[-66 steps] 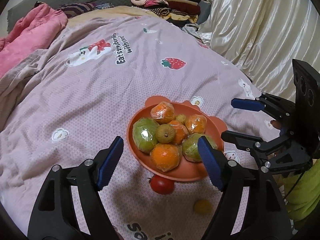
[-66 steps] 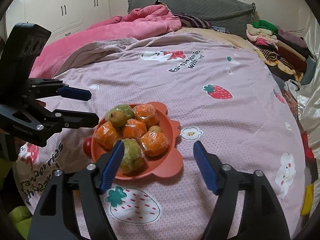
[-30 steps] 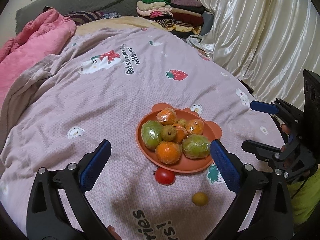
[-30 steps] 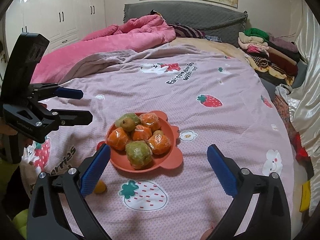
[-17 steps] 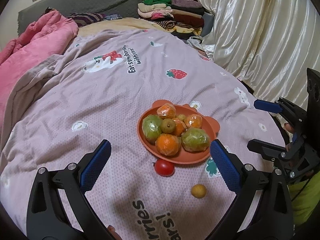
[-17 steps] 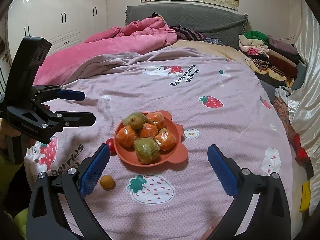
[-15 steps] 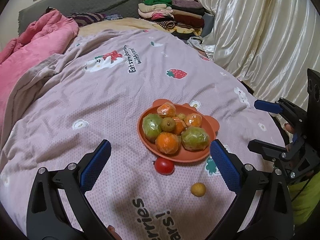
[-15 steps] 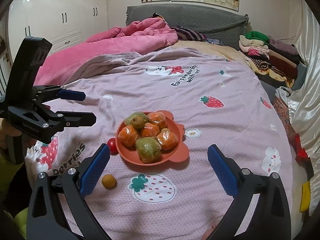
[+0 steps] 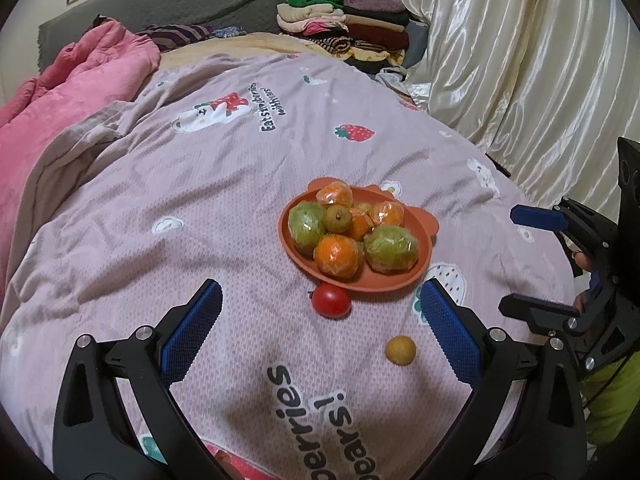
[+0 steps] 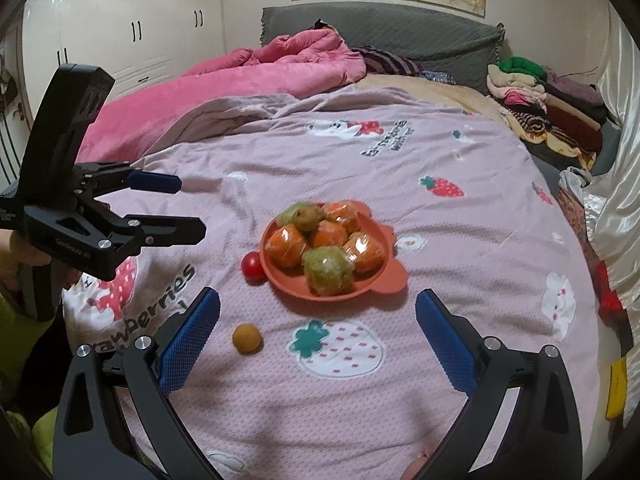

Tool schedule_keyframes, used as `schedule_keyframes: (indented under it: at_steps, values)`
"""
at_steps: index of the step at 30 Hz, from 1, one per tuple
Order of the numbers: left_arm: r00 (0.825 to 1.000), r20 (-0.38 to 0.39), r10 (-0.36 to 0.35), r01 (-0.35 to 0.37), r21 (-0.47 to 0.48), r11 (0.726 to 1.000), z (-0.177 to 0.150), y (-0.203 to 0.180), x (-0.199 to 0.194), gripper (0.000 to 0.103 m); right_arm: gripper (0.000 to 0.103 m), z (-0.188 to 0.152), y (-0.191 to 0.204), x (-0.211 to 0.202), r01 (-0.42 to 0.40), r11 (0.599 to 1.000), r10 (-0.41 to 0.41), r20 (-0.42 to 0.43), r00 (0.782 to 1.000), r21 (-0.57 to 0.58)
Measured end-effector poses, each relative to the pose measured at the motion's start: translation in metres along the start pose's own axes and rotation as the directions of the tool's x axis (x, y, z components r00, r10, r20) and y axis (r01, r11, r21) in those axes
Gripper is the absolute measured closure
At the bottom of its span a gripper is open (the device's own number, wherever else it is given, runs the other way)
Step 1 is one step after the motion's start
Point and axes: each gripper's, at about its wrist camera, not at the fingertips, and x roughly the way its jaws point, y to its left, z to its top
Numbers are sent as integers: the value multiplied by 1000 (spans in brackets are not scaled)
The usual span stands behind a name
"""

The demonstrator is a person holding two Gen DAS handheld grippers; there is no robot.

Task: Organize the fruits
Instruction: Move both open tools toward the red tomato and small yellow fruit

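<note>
Blue-padded and black, the left gripper [image 9: 320,320] and the right gripper [image 10: 318,324] both hang over the near edge of the bed with their jaws spread wide and nothing between them; over the last couple of seconds they have drawn back and up from the plate, and the left one's jaws have opened wider than they were. Just beyond them on the pink strawberry-print bedspread [image 9: 200,200] lies a small yellow fruit [image 9: 400,350], loose and well clear of the dish, and a little further on a red tomato [image 9: 331,300] sits right against the plate's near rim. Past that is the orange plate [image 9: 426,248] itself, heaped with wrapped oranges [image 9: 336,255] and green fruit [image 9: 391,248]. The pile looks untouched, so I'd judge the pulling back as a pause to line up on the two strays, which still need gathering in.
</note>
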Motion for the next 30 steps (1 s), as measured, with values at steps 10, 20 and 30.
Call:
schedule_keyframes:
  at_steps: [10, 20, 30]
  values:
    - [1000, -17, 2, -2, 7, 1000, -14, -3, 1, 10, 5, -16, 15, 8, -27, 1000, 28, -35, 999, 11]
    - [999, -53, 3, -3, -4, 1000, -25, 0, 11, 10, 5, -32, 28, 21, -43, 999, 43, -82, 996, 2]
    - [996, -93, 6, -6, -7, 1000, -34, 5, 28, 10, 6, -46, 37, 44, -51, 999, 49, -119, 992, -15]
